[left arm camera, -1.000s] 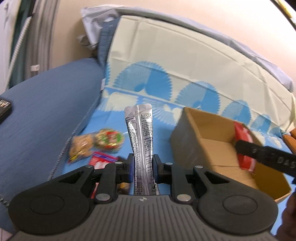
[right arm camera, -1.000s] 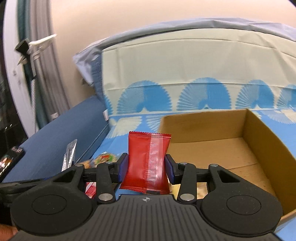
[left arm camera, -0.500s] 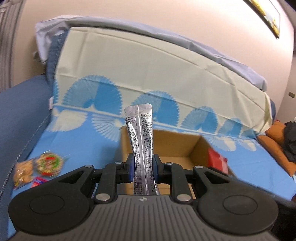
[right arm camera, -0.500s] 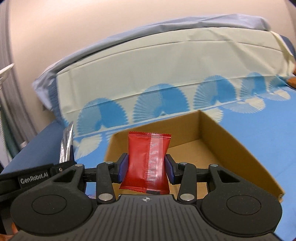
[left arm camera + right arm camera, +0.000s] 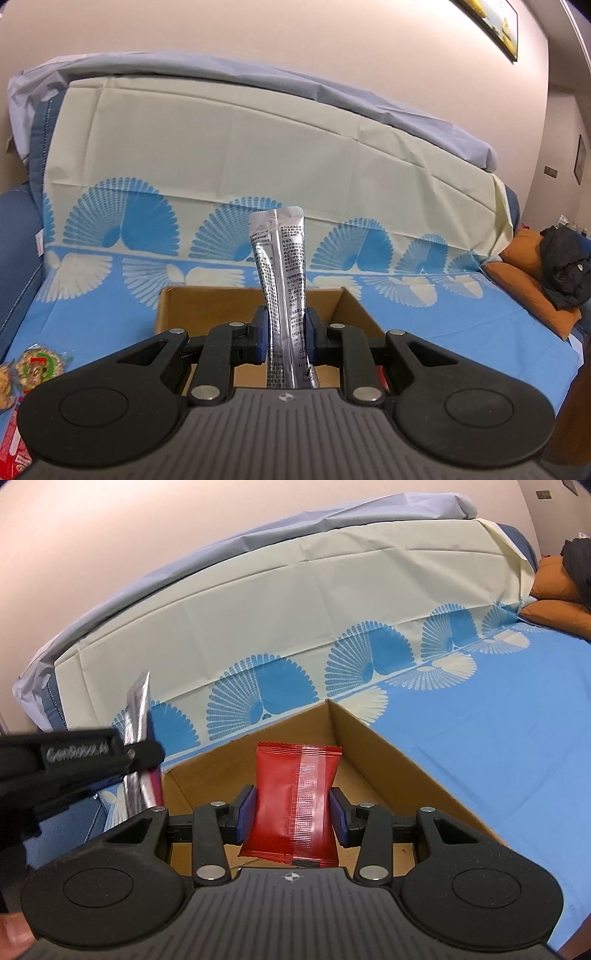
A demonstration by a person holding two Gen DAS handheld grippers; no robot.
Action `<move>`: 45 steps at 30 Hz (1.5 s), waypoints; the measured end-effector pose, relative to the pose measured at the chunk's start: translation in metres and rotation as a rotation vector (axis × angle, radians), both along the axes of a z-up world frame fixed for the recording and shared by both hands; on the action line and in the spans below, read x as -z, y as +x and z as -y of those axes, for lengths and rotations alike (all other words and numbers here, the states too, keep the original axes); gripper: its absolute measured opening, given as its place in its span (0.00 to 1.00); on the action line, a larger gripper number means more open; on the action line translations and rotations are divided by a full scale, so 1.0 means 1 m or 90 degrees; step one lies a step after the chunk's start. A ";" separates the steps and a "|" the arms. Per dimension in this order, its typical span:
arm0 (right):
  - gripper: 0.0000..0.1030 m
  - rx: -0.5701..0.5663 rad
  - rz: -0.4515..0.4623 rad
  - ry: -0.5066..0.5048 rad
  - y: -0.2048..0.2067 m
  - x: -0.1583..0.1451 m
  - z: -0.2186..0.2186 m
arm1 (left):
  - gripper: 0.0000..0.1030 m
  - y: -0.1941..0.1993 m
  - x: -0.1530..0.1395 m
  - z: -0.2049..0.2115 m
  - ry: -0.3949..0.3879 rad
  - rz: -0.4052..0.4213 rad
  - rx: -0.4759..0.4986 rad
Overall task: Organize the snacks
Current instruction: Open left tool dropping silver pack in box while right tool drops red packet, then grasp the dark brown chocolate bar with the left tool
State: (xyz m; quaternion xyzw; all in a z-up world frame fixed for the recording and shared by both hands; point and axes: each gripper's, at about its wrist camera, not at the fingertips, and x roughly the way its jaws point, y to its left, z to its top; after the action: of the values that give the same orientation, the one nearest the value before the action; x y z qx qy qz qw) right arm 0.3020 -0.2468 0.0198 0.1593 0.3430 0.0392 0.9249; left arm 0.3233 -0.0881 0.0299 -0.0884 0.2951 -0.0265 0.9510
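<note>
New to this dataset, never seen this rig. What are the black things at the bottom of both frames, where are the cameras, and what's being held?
No robot arm here: a person carries a two-finger gripper in each hand, and a fisheye camera on each looks forward along its fingers. The black shapes at the bottom are the gripper's own body and linkages.

Left wrist view: the left gripper is shut on a silver stick sachet, held upright. Right wrist view: the right gripper is shut on a red snack packet; the left gripper shows at the left edge.

Both point toward an open cardboard box on a sofa covered with a blue-patterned cloth. More wrapped snacks lie on the cloth left of the box.
</note>
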 end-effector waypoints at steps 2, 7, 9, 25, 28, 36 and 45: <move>0.43 0.003 0.001 0.002 0.000 -0.001 0.001 | 0.21 0.002 0.000 0.003 0.000 0.003 0.003; 0.45 0.000 -0.003 0.003 0.001 0.000 0.000 | 0.25 0.006 -0.003 0.006 -0.007 0.008 -0.004; 0.55 -0.004 -0.021 -0.007 0.003 0.003 -0.002 | 0.37 0.007 -0.006 0.004 -0.017 0.014 -0.005; 0.68 -0.008 -0.016 -0.058 0.000 0.008 -0.012 | 0.49 -0.092 0.007 -0.049 0.078 0.087 -0.011; 0.67 -0.031 -0.004 -0.079 -0.004 0.009 -0.021 | 0.49 -0.115 0.013 -0.078 0.124 0.069 -0.025; 0.35 -0.091 0.030 -0.101 -0.020 0.007 -0.038 | 0.44 -0.144 0.055 -0.175 0.141 -0.019 -0.053; 0.33 -0.169 0.042 -0.137 -0.043 0.013 -0.061 | 0.07 -0.148 0.115 -0.215 0.028 -0.105 -0.122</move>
State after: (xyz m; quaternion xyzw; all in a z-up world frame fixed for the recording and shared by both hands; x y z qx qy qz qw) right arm 0.2592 -0.1853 0.0063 0.0111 0.3325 0.1288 0.9342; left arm 0.1755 0.1270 -0.0853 -0.0976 0.3629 0.0784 0.9234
